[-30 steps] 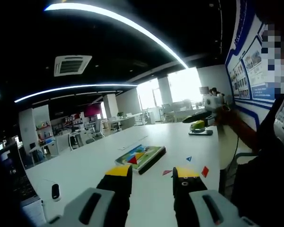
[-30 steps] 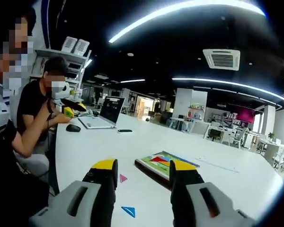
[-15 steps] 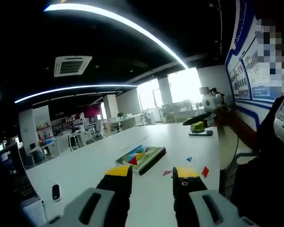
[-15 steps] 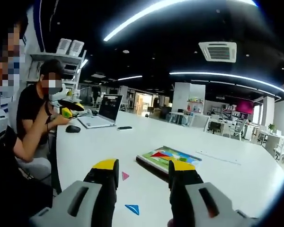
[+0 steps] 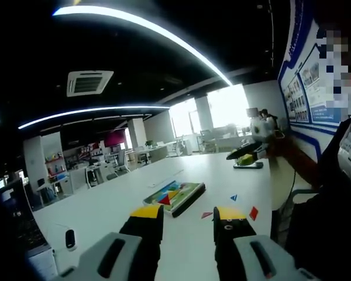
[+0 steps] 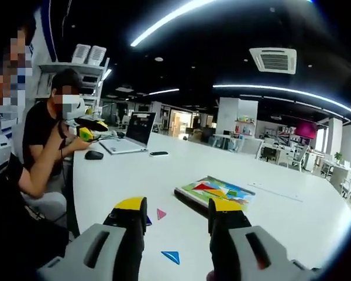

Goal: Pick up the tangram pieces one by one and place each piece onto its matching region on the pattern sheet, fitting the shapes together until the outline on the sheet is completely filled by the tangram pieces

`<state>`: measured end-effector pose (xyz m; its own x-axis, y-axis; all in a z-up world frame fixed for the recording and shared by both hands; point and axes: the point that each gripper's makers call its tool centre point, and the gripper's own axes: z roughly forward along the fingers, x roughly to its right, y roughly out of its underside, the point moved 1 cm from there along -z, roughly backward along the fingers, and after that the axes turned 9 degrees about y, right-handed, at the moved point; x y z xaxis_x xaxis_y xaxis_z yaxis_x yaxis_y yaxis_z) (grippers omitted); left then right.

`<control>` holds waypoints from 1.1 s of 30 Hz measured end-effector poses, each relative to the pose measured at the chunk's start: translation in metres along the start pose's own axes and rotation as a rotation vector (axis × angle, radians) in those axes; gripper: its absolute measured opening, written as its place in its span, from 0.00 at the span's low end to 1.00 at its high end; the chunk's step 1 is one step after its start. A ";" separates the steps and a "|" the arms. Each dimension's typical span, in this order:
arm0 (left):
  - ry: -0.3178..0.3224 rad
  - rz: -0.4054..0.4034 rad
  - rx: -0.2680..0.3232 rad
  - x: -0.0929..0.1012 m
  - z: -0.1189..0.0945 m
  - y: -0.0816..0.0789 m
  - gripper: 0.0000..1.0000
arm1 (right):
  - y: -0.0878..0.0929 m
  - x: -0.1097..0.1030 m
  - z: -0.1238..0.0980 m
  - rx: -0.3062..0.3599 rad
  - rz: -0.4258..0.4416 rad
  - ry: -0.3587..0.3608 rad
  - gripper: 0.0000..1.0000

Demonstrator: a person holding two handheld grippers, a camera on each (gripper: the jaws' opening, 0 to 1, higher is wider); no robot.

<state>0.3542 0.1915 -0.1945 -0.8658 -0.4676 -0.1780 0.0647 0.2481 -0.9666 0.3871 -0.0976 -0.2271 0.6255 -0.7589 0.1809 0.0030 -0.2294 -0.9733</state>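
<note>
Tangram pieces lie loose on the white table [image 6: 128, 175], and several more already sit on the pattern sheet [image 6: 217, 191], which rests on a dark board out ahead of both grippers.

In the right gripper view, from left to right: a seated person [image 6: 44, 137] works at the table's far edge beside a laptop [image 6: 130, 136]; a pink triangle [image 6: 161, 213] lies just beyond the jaw tips, with a small dark blue piece [image 6: 148, 220] touching the edge of the left jaw; a blue triangle [image 6: 171, 256] lies between the jaws, nearest the camera. The right gripper [image 6: 176, 206] is held wide and holds nothing. In the left gripper view, the sheet [image 5: 174, 194] sits left of centre, then a pink piece [image 5: 206, 214], a small blue triangle [image 5: 233, 197] and a red piece [image 5: 253, 212] further right. The left gripper [image 5: 187, 212] also stands wide and empty.

The step in hand appears to be approaching a loose piece. Select one piece only, the blue triangle being the nearest candidate. Lower the jaws so they straddle two opposite edges, and close squarely; flat pieces are likely to skid or tip if caught by a corner. Keep clear of the neighbouring pieces.

Compared with a second ago, the right gripper view has shifted: the sheet and loose triangles sit further right and higher. The left gripper view is almost unchanged.
</note>
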 end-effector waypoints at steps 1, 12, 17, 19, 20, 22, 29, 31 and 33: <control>-0.001 0.001 0.002 0.000 0.000 0.000 0.36 | 0.002 -0.005 0.002 -0.011 -0.015 -0.016 0.43; -0.003 0.006 0.008 0.002 -0.003 -0.003 0.36 | 0.025 -0.043 0.035 -0.207 -0.249 -0.193 0.42; -0.008 0.003 0.006 0.000 -0.005 -0.001 0.36 | 0.036 -0.042 0.050 -0.321 -0.348 -0.250 0.42; -0.007 0.003 0.008 0.001 -0.005 -0.001 0.36 | 0.039 -0.042 0.054 -0.359 -0.382 -0.268 0.42; -0.007 0.003 0.009 0.001 -0.006 -0.001 0.36 | 0.041 -0.042 0.057 -0.378 -0.399 -0.277 0.42; -0.008 0.002 0.012 0.001 -0.006 -0.002 0.36 | 0.044 -0.047 0.058 -0.411 -0.429 -0.312 0.43; -0.011 -0.004 0.012 0.000 -0.007 -0.001 0.36 | 0.058 -0.072 0.061 -0.533 -0.558 -0.443 0.43; -0.007 -0.002 0.013 0.001 -0.007 -0.001 0.36 | 0.065 -0.077 0.062 -0.568 -0.621 -0.478 0.43; -0.006 -0.002 0.012 0.001 -0.006 -0.001 0.36 | 0.070 -0.080 0.064 -0.592 -0.684 -0.506 0.42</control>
<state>0.3498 0.1962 -0.1928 -0.8629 -0.4732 -0.1775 0.0693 0.2372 -0.9690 0.3871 -0.0140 -0.3184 0.8896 -0.0401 0.4551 0.1828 -0.8816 -0.4351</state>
